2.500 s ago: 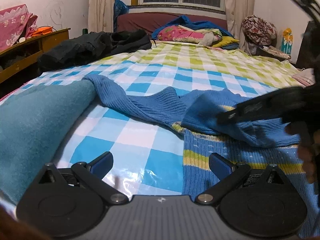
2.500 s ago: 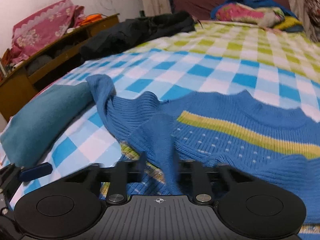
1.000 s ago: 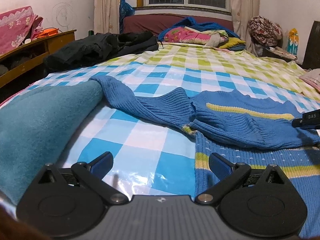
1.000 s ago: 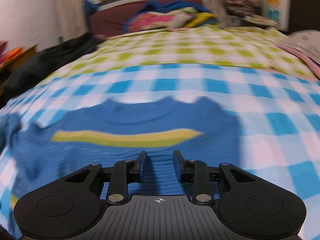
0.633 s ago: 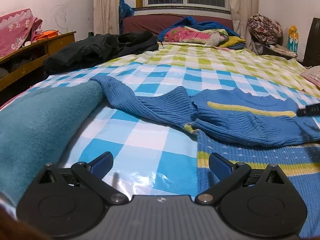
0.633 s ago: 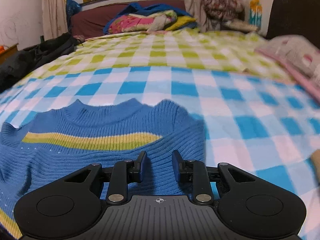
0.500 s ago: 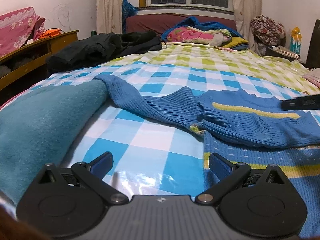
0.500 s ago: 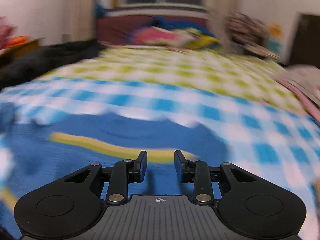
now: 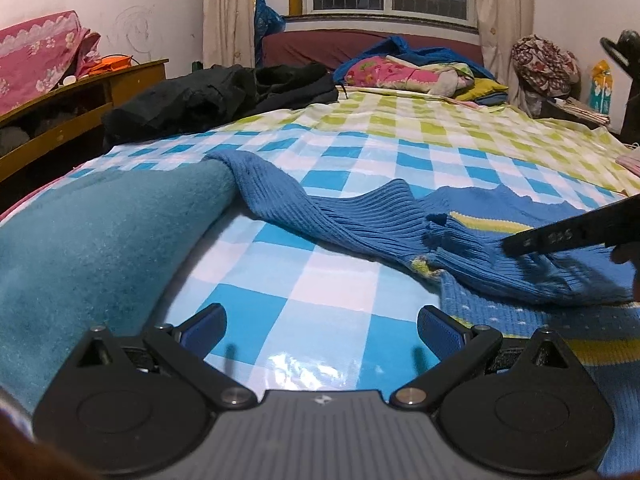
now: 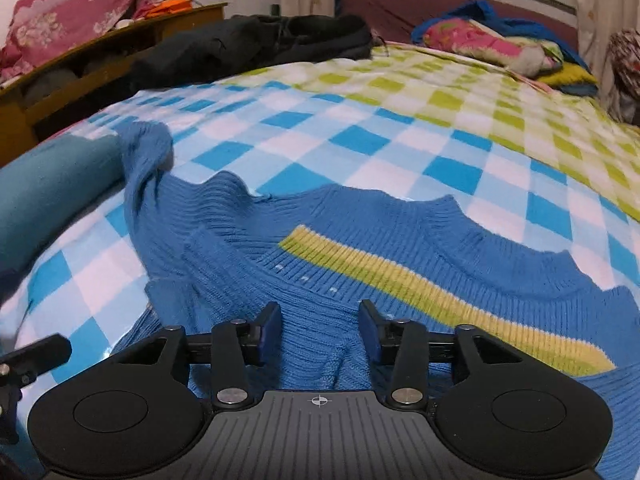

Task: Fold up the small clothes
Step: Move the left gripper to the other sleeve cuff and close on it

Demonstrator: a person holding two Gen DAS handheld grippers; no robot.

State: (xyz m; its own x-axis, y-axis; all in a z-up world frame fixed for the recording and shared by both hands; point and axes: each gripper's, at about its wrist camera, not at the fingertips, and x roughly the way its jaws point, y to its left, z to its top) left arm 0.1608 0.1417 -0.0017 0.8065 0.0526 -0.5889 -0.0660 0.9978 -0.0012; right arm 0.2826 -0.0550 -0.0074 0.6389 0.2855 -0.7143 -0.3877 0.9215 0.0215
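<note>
A small blue knit sweater (image 10: 400,248) with yellow-green stripes lies on the checked bed sheet (image 10: 400,120). One sleeve (image 9: 320,216) runs left toward a teal blanket; the other sleeve is folded across the chest. My right gripper (image 10: 320,336) is open and low over the folded sleeve fabric, which bunches between its fingers. In the left wrist view a right gripper finger (image 9: 568,236) reaches in from the right over the sweater. My left gripper (image 9: 320,328) is wide open and empty above the sheet, just left of the sweater's hem (image 9: 540,320).
A teal blanket (image 9: 92,248) lies along the left bed edge. Black clothing (image 9: 216,96) is piled at the far left of the bed. Colourful bedding (image 9: 408,72) sits by the headboard. A wooden shelf unit (image 9: 72,108) stands left of the bed.
My right gripper swung back left over the sweater, dropped onto the folded sleeve and opened wider. My left gripper stayed nearly still and open.
</note>
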